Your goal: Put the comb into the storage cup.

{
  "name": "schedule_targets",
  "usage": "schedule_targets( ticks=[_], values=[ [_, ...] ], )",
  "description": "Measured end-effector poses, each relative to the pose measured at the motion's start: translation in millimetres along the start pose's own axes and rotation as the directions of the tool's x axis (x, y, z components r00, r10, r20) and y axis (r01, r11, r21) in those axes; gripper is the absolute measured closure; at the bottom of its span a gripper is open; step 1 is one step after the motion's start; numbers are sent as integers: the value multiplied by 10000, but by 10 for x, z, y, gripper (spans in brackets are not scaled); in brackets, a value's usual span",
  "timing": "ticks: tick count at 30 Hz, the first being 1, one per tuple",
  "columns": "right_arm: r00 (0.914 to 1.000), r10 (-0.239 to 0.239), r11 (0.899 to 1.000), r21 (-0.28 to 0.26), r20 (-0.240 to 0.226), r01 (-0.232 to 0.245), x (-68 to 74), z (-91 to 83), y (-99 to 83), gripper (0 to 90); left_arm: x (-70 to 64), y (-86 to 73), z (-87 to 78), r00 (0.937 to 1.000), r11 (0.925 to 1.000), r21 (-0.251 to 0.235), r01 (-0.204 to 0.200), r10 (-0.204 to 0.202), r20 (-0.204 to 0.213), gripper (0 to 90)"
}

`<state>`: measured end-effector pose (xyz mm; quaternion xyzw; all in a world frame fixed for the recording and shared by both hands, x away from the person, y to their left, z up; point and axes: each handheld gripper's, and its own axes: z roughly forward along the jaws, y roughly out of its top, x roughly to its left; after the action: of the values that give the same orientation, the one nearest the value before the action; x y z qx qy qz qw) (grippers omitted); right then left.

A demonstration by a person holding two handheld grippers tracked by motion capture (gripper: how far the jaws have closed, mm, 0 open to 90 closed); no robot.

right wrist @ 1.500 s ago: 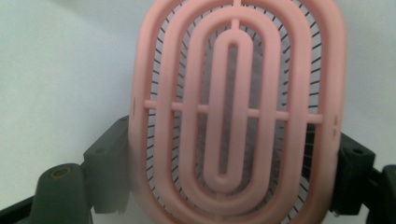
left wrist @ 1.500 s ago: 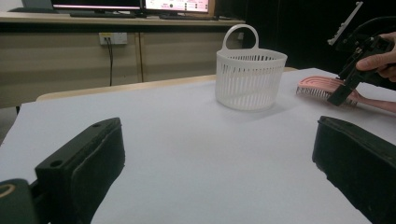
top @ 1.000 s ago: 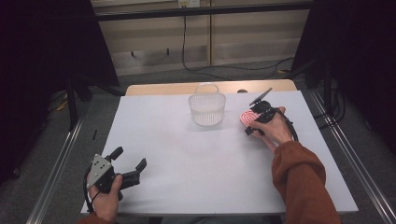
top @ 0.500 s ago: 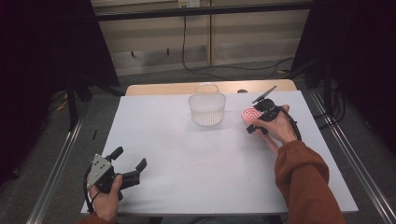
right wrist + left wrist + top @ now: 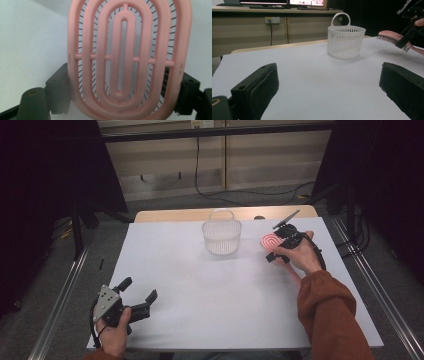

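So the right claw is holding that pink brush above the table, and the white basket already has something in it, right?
Not quite. The right claw does hold the pink brush off the table, but the white basket looks empty; the left gripper view shows nothing through its slatted wall.

No legible text, labels or numbers anywhere (monitors [image 5: 282, 2] too blurred).

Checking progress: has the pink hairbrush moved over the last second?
Yes. The pink hairbrush shifted slightly right, away from the white basket.
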<state>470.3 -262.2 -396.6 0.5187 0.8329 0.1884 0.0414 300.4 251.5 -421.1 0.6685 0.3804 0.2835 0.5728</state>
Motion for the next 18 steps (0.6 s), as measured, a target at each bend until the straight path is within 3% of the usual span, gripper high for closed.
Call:
schedule_targets(
  ticks=[18],
  values=[
    [9999, 8, 9955, -948, 124, 4, 39, -210, 19, 201, 7, 1, -3, 10000, 10000, 33, -32, 32, 6, 24]
  ],
)
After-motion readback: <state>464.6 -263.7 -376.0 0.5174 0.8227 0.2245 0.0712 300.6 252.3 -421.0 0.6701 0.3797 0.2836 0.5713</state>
